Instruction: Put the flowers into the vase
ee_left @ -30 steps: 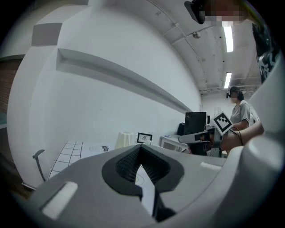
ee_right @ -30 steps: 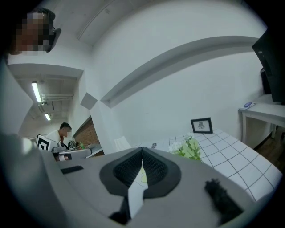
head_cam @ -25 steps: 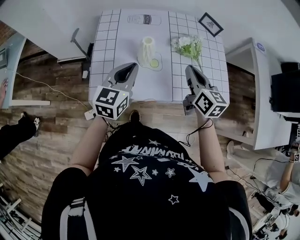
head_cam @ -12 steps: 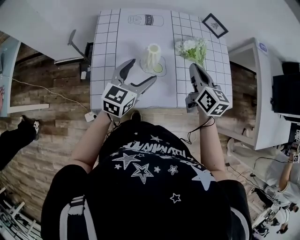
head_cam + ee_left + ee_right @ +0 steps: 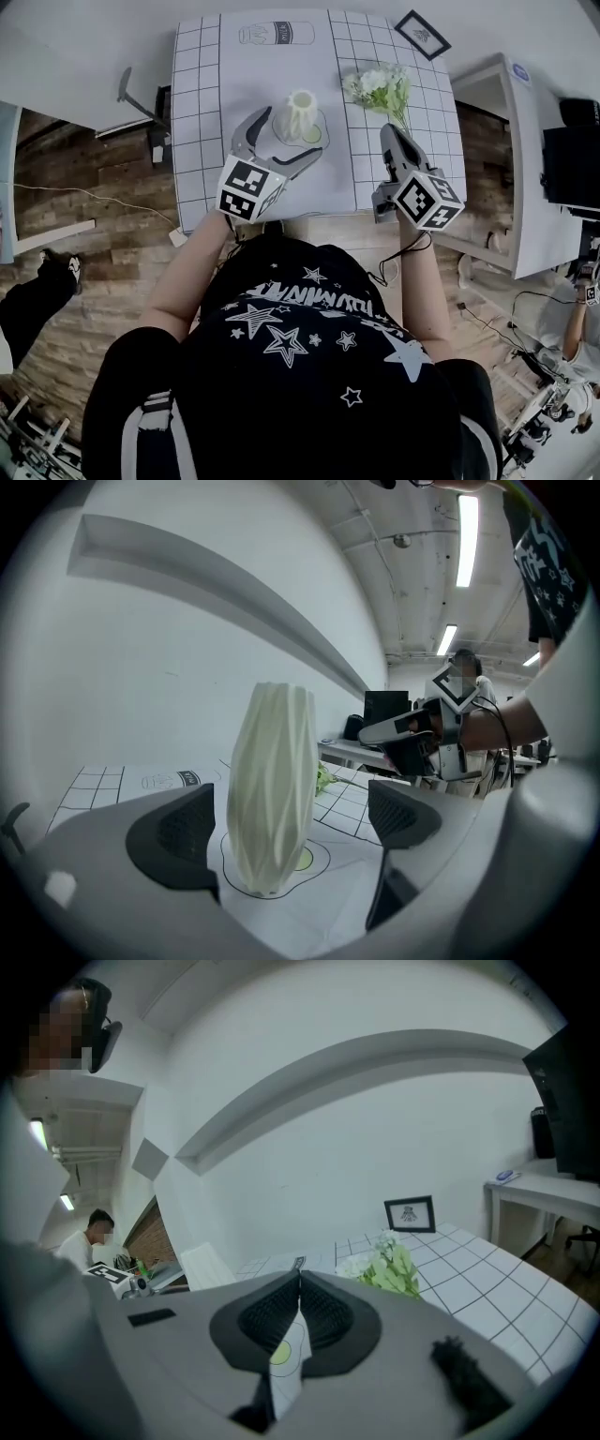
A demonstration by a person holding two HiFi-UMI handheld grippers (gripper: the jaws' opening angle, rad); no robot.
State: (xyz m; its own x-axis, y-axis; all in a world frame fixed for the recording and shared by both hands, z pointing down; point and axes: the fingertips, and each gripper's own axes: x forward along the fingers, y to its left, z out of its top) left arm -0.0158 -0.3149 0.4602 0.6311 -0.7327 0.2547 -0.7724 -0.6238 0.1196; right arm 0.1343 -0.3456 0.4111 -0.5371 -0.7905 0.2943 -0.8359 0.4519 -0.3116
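Observation:
A ribbed white vase (image 5: 298, 111) stands upright on a drawn outline in the middle of the gridded table mat (image 5: 202, 141). My left gripper (image 5: 284, 139) has just been opening; its jaws now stand wide on either side of the vase (image 5: 272, 789), and the pads (image 5: 183, 841) do not touch it. A bunch of white flowers with green leaves (image 5: 380, 89) lies on the mat to the right. My right gripper (image 5: 389, 133) is shut and empty, its tip just short of the flower stems. The flowers (image 5: 389, 1265) lie ahead and to the right of its closed jaws (image 5: 298, 1283).
A small framed picture (image 5: 422, 36) sits at the table's far right corner, and a bottle outline (image 5: 275, 34) is printed at the far edge. A white side table (image 5: 525, 178) stands to the right. A wooden floor lies below the table's near edge.
The left gripper's jaws have opened from shut to wide, and it has moved forward until the vase stands between them. The right gripper has edged toward the flowers and stays shut.

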